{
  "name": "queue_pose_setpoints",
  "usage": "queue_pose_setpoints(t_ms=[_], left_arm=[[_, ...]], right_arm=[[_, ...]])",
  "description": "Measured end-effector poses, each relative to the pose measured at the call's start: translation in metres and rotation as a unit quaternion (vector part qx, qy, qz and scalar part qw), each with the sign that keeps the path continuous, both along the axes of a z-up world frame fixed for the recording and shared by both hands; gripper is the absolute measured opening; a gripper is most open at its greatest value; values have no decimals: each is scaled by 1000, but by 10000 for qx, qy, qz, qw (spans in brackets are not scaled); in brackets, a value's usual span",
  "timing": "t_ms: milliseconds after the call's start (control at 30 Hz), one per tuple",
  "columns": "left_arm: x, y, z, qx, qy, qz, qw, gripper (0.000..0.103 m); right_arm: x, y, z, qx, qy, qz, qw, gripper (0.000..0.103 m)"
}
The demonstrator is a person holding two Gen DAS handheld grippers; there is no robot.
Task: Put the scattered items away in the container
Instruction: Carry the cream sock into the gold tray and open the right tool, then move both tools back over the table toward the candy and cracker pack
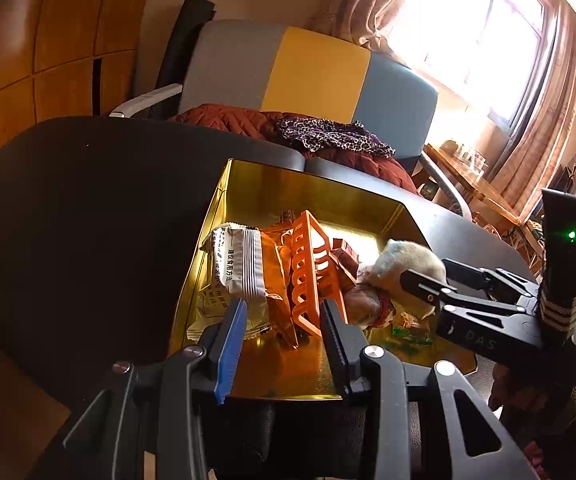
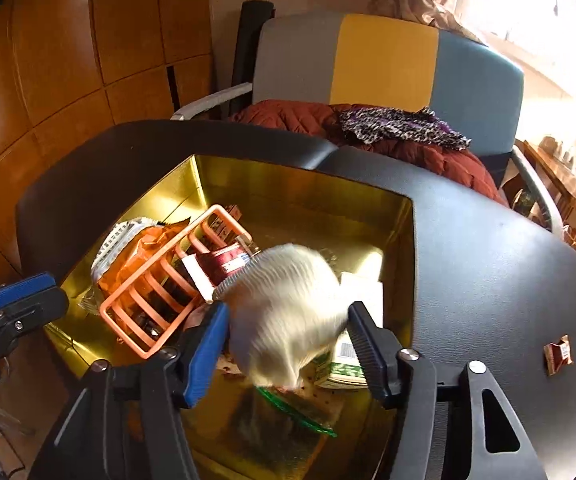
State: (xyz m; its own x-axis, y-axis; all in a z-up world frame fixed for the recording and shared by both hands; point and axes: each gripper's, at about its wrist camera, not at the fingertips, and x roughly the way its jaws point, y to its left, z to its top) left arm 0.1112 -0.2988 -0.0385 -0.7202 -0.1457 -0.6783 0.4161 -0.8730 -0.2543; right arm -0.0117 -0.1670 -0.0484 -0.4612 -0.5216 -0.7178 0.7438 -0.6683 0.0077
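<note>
My grippers over the gold tin

My right gripper (image 2: pixel 283 336) is spread around a blurry white sock (image 2: pixel 283 312) above the tin (image 2: pixel 368 196). My left gripper (image 1: pixel 283 328) is spread, empty, near the orange rack (image 1: pixel 308 276).

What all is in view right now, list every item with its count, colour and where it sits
gold tin: one, gold inside, on the black table
black table: one, under the tin
orange rack: one, tilted, in the tin's left part
snack packets: several, white and orange, in the tin left of the rack
white cloth bundle: one, blurred, over the tin between the right fingers
small packets: two, red-brown and green, on the table right of the tin
chair: one, grey, yellow and blue, behind the table, clothes on its seat
left gripper: open, over the tin
right gripper: open around the bundle
</note>
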Motion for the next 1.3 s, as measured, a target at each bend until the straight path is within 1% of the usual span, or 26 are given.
queue_pose_setpoints(t_ms=[167,300,433,567,733,800,900,1000,1100,1300], left_arm=[[2,6,5,-17,36,-38,10000,39],[-2,20,13,-131,68,-231,9996,39],[-15,43,22,-216,94,-549,9982,39],[-36,80,29,-323,106,-1083,9935,39],[-69,132,30,-379,1,-1798,9830,40],[-82,156,29,-421,-59,-2111,9765,46],[-101,192,27,-511,-147,-2537,9658,46],[-122,226,22,-611,-265,-2906,9545,46],[-142,252,14,-643,-418,-3147,9461,46],[-179,284,4,-676,-657,-3388,9361,46]], right_arm=[[0,22,9,-201,4,-123,9997,67],[-3,53,13,-455,-107,-395,9981,67],[-9,89,11,-583,-164,-782,9951,67],[-20,134,6,-654,-223,-1261,9896,67],[-37,202,-6,-688,-314,-1970,9775,67],[-43,231,-13,-698,-365,-2267,9708,67],[-51,272,-23,-703,-458,-2675,9599,67],[-55,302,-31,-657,-501,-2943,9521,67],[-57,327,-37,-597,-505,-3139,9462,68],[-59,364,-46,-527,-496,-3411,9372,71]])
